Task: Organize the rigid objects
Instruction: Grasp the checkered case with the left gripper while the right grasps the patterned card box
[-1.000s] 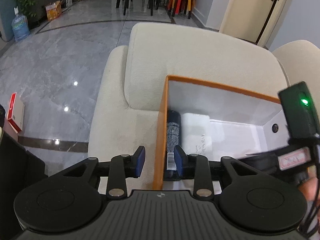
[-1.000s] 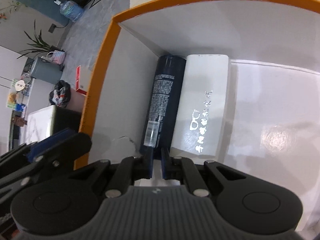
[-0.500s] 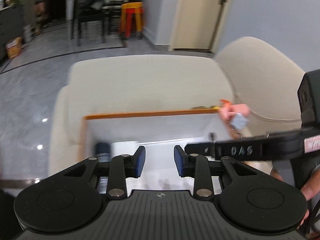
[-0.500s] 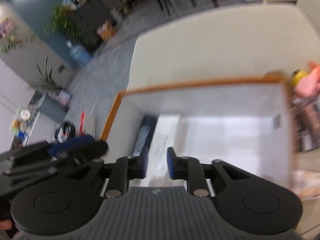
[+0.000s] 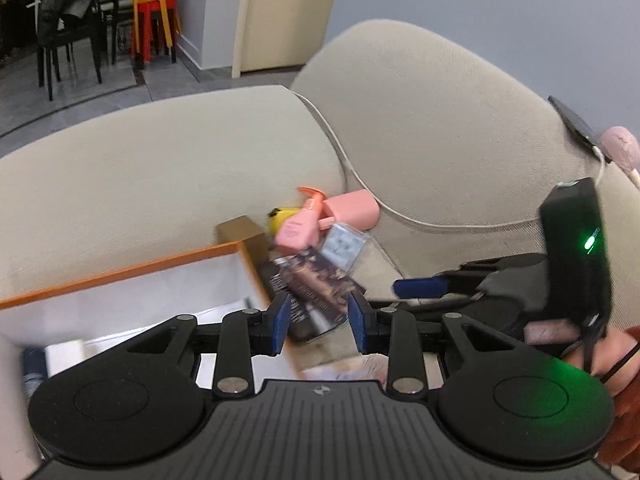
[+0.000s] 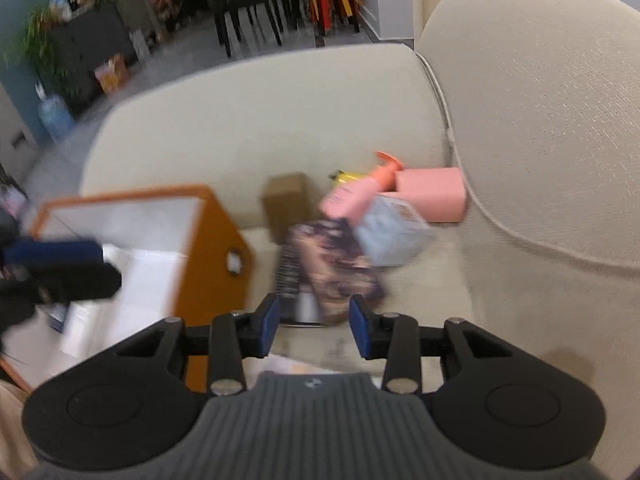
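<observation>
An orange box with a white inside point(image 5: 120, 270) stands on the sofa at the left, holding a dark bottle point(image 5: 31, 360) and a white pack point(image 5: 66, 350). To its right lies a pile: a dark patterned pack point(image 5: 316, 284), a clear bluish box point(image 5: 343, 245), a pink pump bottle point(image 5: 298, 230), a pink box point(image 5: 354, 208) and a brown carton point(image 5: 242, 232). My left gripper point(image 5: 319, 323) hovers open above the dark pack. My right gripper point(image 6: 314, 326) hangs over the same dark pack point(image 6: 336, 268) beside the orange box point(image 6: 208, 248); its jaws are opening with nothing between them.
The beige sofa back point(image 5: 440, 120) rises at the right, with a white cable point(image 5: 400, 216) across it and a phone point(image 5: 576, 128) on top. A yellow item point(image 5: 280, 216) peeks out behind the pink bottle. Chairs and stools point(image 5: 154, 16) stand on the floor beyond.
Both grippers swung right, from over the orange box to the pile on the sofa seat. The right jaws went from shut to parted. The left jaws kept their gap.
</observation>
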`<state>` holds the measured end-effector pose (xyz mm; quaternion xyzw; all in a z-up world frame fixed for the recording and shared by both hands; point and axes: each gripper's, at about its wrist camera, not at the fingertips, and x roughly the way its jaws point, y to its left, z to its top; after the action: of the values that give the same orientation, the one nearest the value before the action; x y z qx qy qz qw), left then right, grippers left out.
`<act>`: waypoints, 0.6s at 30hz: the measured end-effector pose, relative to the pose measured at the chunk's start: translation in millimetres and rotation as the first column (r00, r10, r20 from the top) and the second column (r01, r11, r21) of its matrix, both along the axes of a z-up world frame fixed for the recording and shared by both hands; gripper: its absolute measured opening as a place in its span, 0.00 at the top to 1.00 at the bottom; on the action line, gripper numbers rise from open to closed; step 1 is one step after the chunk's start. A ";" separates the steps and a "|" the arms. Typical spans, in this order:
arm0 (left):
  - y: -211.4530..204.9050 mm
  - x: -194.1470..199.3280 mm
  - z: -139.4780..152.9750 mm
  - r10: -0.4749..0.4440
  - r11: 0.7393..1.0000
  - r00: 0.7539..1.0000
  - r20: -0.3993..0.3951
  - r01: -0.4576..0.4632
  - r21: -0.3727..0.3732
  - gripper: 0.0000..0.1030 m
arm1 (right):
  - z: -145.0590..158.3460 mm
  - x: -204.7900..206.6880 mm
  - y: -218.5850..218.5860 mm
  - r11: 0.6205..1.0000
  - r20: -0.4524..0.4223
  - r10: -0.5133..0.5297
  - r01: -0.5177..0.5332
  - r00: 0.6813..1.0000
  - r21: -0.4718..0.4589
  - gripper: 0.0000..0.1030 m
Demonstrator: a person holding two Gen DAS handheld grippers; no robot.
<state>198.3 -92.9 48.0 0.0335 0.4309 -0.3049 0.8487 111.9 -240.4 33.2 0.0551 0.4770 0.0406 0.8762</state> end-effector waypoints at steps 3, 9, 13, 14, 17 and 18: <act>-16.8 12.6 -7.5 -0.001 1.000 0.999 -0.032 0.002 0.017 0.64 | -16.9 15.8 -2.9 0.998 -0.030 0.052 -0.052 0.998 -0.019 0.57; -35.0 38.1 -27.2 -0.014 0.995 0.994 -0.106 0.024 0.094 0.65 | -44.0 43.4 5.4 0.990 -0.057 0.137 -0.139 0.989 -0.031 0.49; -40.2 53.7 -44.2 0.010 0.986 0.988 -0.157 0.016 0.164 0.66 | -54.9 45.9 3.9 0.989 -0.051 0.133 -0.136 0.990 -0.061 0.44; -40.0 55.2 -46.3 0.011 0.985 0.988 -0.156 0.016 0.173 0.72 | -57.0 46.9 4.6 0.987 -0.048 0.133 -0.137 0.990 -0.082 0.44; -42.1 58.9 -48.0 0.035 0.978 0.986 -0.164 0.000 0.208 0.83 | -60.9 49.3 8.8 0.984 -0.050 0.140 -0.144 0.989 -0.106 0.40; -44.0 60.1 -48.4 0.035 0.973 0.987 -0.157 0.003 0.230 0.87 | -62.3 49.8 11.4 0.981 -0.052 0.146 -0.152 0.988 -0.119 0.39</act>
<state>258.4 -136.9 -0.4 0.1032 0.5303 -0.2479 0.8042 161.7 -229.1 -29.1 -0.0339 0.5000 0.0755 0.8620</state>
